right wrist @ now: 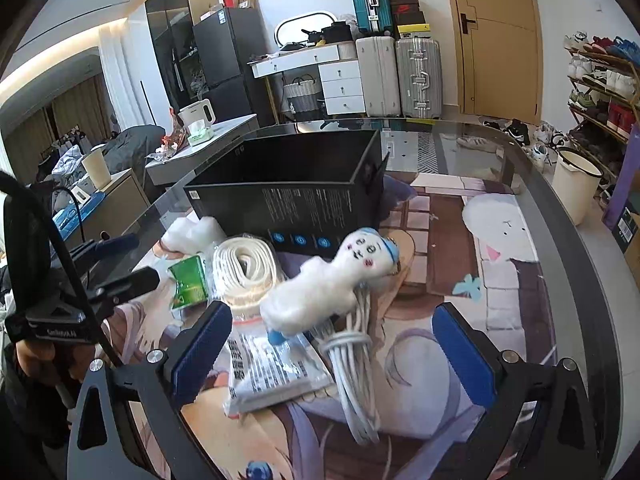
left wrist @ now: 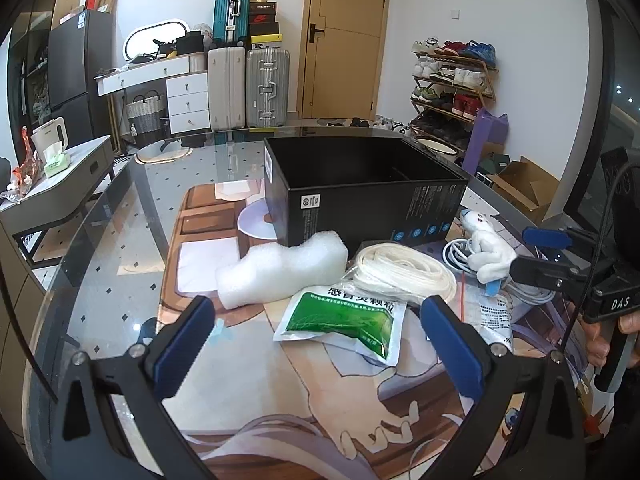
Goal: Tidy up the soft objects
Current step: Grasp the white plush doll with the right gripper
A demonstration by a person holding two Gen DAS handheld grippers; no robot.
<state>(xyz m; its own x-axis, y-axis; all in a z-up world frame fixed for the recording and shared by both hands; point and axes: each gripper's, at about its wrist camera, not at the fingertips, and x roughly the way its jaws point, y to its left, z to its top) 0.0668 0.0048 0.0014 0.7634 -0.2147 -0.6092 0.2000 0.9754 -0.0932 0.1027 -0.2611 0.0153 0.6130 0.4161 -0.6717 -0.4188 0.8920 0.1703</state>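
Observation:
An open black box (left wrist: 360, 184) stands on the glass table (left wrist: 120, 216); it also shows in the right wrist view (right wrist: 288, 184). In front of it lie a white foam piece (left wrist: 280, 270), a coiled white strap (left wrist: 404, 272), a green sachet (left wrist: 344, 320), a white plush doll (right wrist: 320, 280) and a bundled white cable (right wrist: 356, 364). My left gripper (left wrist: 320, 332) is open just before the green sachet. My right gripper (right wrist: 332, 344) is open, with the doll's lower end and the cable between its fingers. The doll also shows in the left wrist view (left wrist: 488, 248).
A white printed sachet (right wrist: 272, 372) lies under the doll. A printed mat (left wrist: 304, 392) covers the table middle. A side table (left wrist: 60, 184) stands to the left. Suitcases (left wrist: 248, 84), a door, a shoe rack (left wrist: 452, 88) and a white bucket (right wrist: 576, 180) stand behind.

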